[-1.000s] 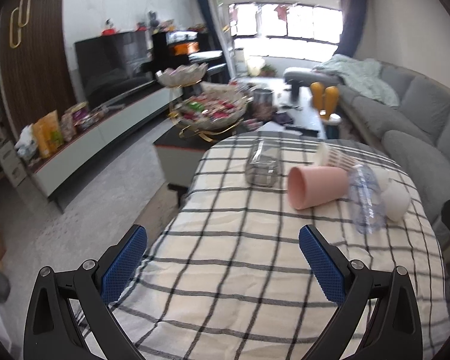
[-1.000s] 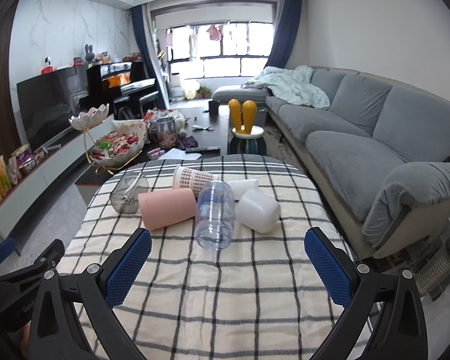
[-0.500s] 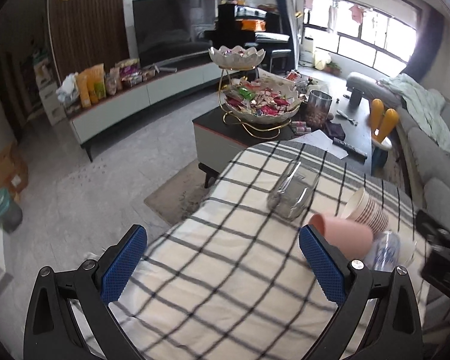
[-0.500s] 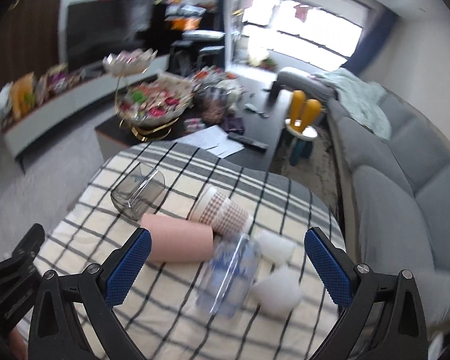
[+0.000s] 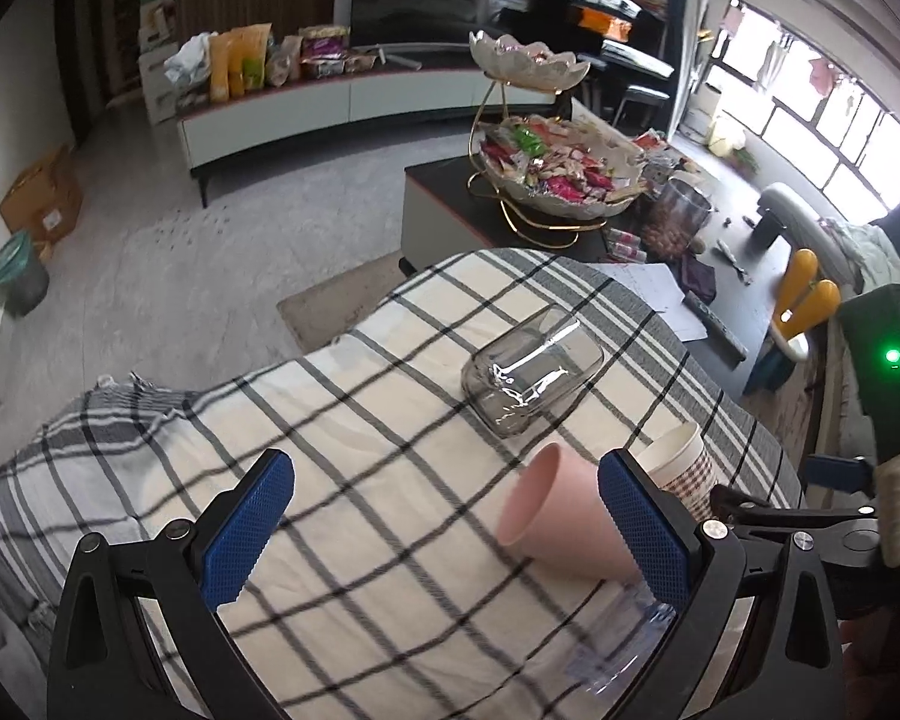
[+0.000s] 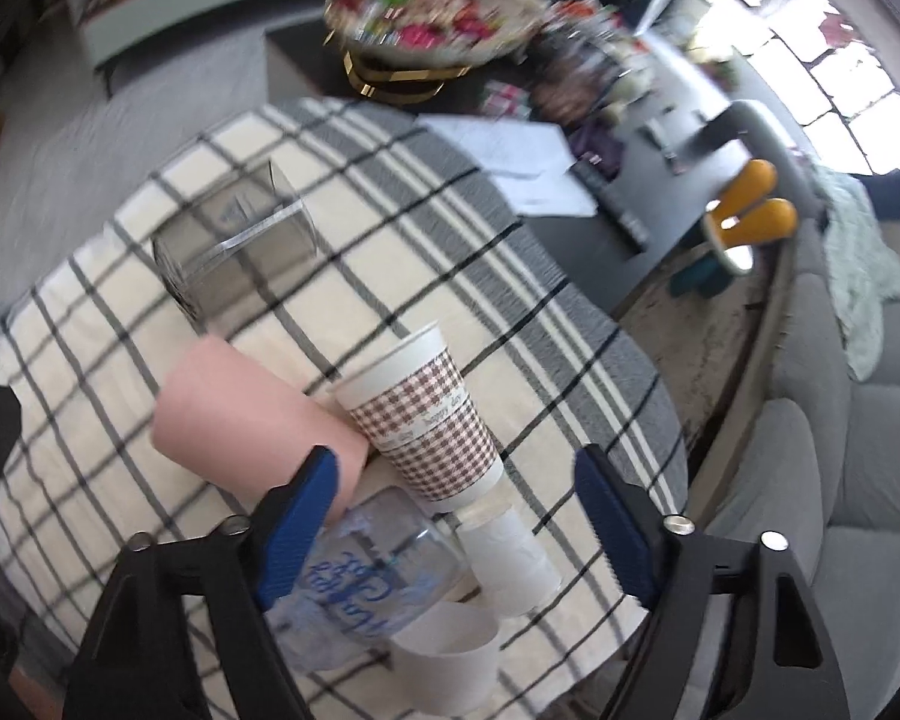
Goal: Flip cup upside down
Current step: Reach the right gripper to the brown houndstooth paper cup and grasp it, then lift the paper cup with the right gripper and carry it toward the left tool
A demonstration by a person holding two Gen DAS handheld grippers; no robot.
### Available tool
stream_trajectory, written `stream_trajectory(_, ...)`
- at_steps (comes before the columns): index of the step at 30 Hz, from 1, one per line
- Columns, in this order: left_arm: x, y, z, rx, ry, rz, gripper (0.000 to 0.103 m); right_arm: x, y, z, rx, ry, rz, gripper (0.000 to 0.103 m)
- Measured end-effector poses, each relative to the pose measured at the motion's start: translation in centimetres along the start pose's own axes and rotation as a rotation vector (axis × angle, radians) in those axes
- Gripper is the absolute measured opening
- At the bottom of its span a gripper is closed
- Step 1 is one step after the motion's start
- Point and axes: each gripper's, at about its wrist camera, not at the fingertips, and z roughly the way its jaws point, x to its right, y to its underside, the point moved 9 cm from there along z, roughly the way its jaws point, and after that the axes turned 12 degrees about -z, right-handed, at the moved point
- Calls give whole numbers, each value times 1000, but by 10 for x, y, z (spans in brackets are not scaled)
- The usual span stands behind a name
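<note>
Figure: both my grippers above the checked tablecloth (image 5: 342,420), neither holding anything. My left gripper (image 5: 444,531) has its jaws spread wide over bare cloth; the pink cup (image 5: 555,531) lies on its side at about 3 o'clock, partly behind the right-hand pad. My right gripper (image 6: 456,516) is likewise spread, and straddles a crowd: the checked paper cup (image 6: 426,420) lying at 12 o'clock, the pink cup (image 6: 240,420) at 10 o'clock, a clear printed cup (image 6: 366,588) low between the pads, and white cups (image 6: 510,552) at 5 o'clock. The smoked glass (image 6: 234,246) lies apart at 11 o'clock.

Risks, as I judge them: all cups lie touching or nearly so, so closing on one may pinch or roll its neighbour. Thin paper or plastic walls could crush under a hard squeeze. A cup turned over near the table's far edge could slide off the loose cloth.
</note>
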Motion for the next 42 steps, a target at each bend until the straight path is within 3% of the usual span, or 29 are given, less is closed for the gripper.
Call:
stream_trajectory(8, 23, 7, 20, -67, -47, -24, 103, 1, -9, 40, -110, -125, -133, 77)
stream_trajectory(16, 36, 18, 38, -116, -60, -9, 103, -6, -18, 76, -163, -213, -176, 76)
stream_trajectory(19, 34, 19, 47, -138, -67, -18, 103, -6, -21, 84, -154, -236, -148, 64)
stream_trajectory(22, 32, 19, 53, -150, -71, -24, 103, -3, -22, 83, -133, -251, -106, 63)
stream_trajectory(26, 34, 18, 53, -155, -55, -16, 103, 5, -21, 70, -103, -237, -38, 63)
stream_trajectory(31, 41, 6, 36, -155, 28, 84, 103, 13, -19, 28, -40, -193, 64, 63)
stream_trajectory(36, 28, -24, 1, -56, 110, 162, 103, 3, -16, -26, 45, -166, 177, 63)
stream_trajectory(42, -7, -60, -36, 14, 207, 219, 103, -39, -1, -58, 83, -261, 358, 63)
